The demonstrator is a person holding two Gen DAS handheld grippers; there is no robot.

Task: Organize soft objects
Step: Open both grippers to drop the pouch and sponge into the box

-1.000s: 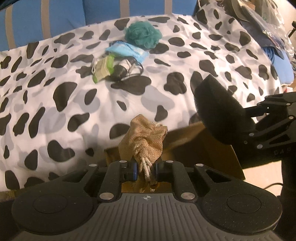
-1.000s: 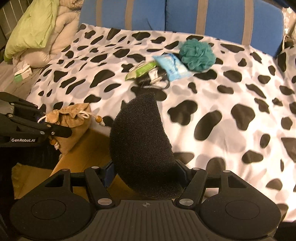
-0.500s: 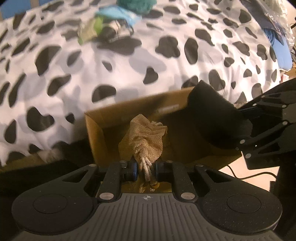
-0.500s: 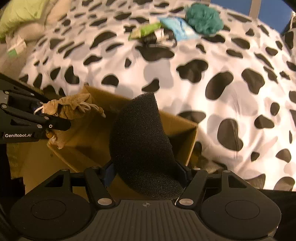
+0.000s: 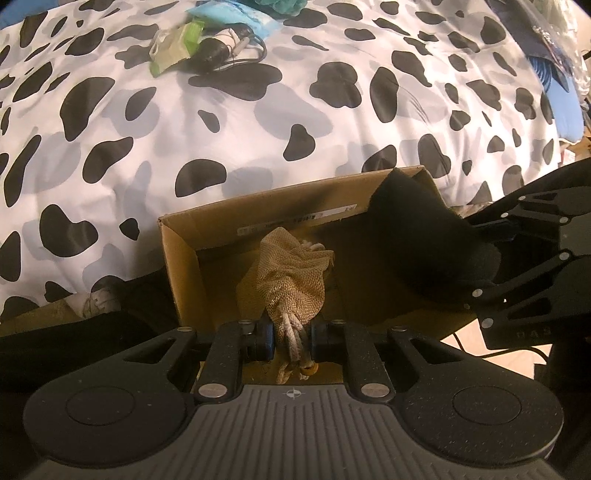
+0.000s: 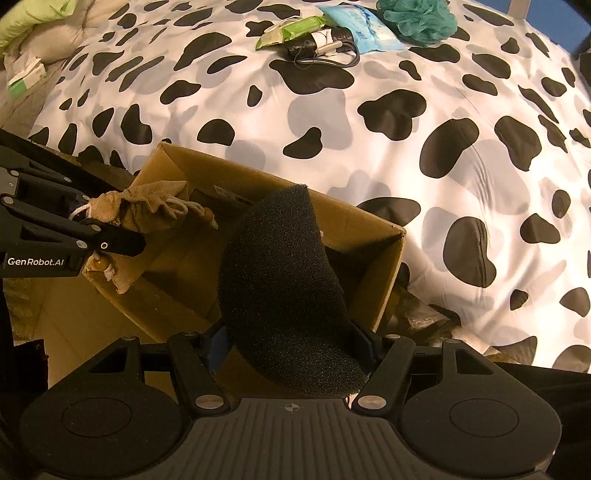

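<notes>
My left gripper (image 5: pixel 290 338) is shut on a tan mesh drawstring pouch (image 5: pixel 291 277) and holds it over an open cardboard box (image 5: pixel 177 254) at the foot of the bed. My right gripper (image 6: pixel 291 343) is shut on a black foam sponge (image 6: pixel 284 288), also held over the box (image 6: pixel 388 266). The left gripper with the pouch (image 6: pixel 147 210) shows at the left of the right wrist view. The sponge (image 5: pixel 417 240) and right gripper show at the right of the left wrist view.
A cow-print duvet (image 6: pixel 406 147) covers the bed behind the box. Far back on it lie a teal bath pouf (image 6: pixel 417 18), a blue packet (image 6: pixel 358 29), a green wipes pack (image 6: pixel 291 29) and a black cable (image 6: pixel 325 51). A green pillow (image 6: pixel 33 14) is at far left.
Both grippers have moved back from over the bed and tilted down, so the open box is now under the pouch and the sponge. Both grips are unchanged.
</notes>
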